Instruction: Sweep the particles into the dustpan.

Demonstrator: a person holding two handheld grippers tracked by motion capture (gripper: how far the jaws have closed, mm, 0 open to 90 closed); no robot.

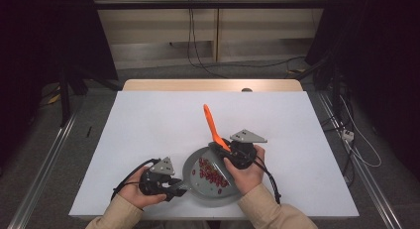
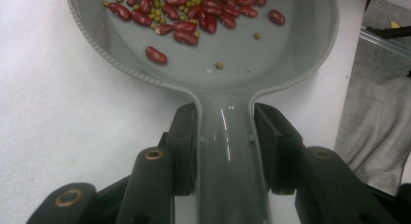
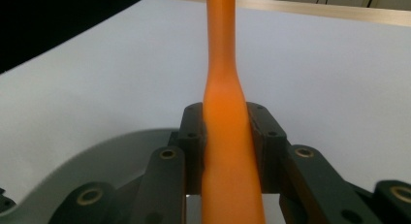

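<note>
A grey pan (image 1: 204, 193) lies near the table's front edge and holds red kidney beans (image 1: 213, 172) mixed with small green beans (image 2: 159, 13). My left gripper (image 1: 179, 188) is shut on the pan's handle (image 2: 225, 151), one pad pressing each side of it. My right gripper (image 1: 221, 148) hovers over the pan's far rim, shut on an orange utensil (image 1: 212, 124). The utensil's long handle (image 3: 224, 78) slants up and away over the table. In the right gripper view the pads (image 3: 264, 136) clamp its wider lower part, and its working end is hidden below.
The pan rests on a white table top (image 1: 148, 125) with a wooden strip (image 1: 213, 85) along its far edge. Cables (image 1: 198, 60) run over the floor behind the table. A metal rail (image 1: 44, 169) runs along its left side.
</note>
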